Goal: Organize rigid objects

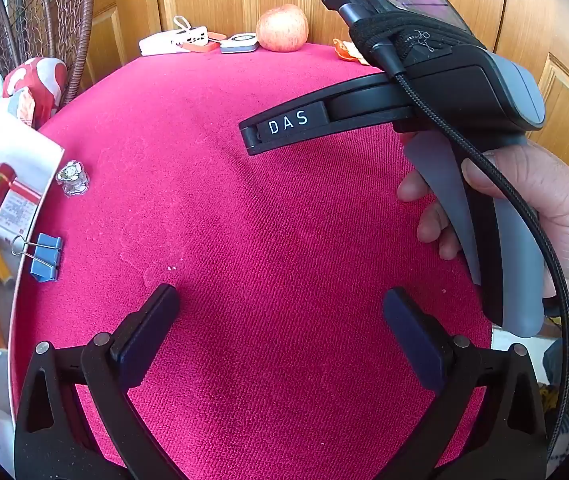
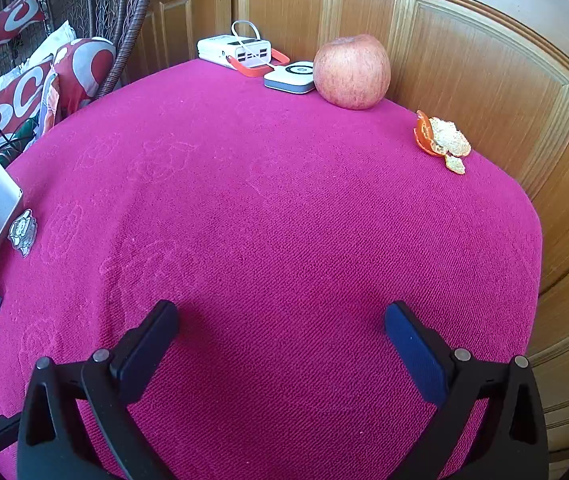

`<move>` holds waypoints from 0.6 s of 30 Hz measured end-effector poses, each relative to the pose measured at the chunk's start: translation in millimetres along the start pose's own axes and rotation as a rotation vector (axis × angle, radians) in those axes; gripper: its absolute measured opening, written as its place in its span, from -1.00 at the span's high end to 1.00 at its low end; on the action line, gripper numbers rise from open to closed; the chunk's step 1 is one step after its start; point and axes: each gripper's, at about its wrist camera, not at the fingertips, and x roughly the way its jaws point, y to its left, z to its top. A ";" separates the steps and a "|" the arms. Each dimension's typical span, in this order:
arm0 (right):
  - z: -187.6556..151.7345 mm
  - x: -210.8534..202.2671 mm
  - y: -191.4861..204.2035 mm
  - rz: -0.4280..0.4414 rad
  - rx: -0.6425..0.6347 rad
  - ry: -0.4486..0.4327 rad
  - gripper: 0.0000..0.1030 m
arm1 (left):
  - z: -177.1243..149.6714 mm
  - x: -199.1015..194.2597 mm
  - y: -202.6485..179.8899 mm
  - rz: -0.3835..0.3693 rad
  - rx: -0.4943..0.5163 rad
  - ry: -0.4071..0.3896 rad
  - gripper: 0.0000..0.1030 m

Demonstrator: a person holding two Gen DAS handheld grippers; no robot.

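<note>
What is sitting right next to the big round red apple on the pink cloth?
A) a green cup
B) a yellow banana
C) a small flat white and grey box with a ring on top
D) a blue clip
C: in the right wrist view the small flat white and grey box with a ring on top sits just left of the big round red apple, at the far edge of the pink cloth.

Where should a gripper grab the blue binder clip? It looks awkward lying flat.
Grip the binder clip across its blue body, from above. It lies flat at the cloth's left edge, wire handles folded toward the box, too thin to pinch.
</note>
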 end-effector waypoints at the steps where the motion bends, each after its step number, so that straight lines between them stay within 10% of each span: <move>1: 0.0 -0.1 0.0 0.000 0.000 0.000 -1.00 | 0.0 -0.2 0.0 0.000 0.000 -0.003 -1.00; 18: -5.1 -2.8 -1.1 0.001 0.000 0.001 -1.00 | -1.2 0.5 -0.1 -0.001 -0.001 -0.005 -1.00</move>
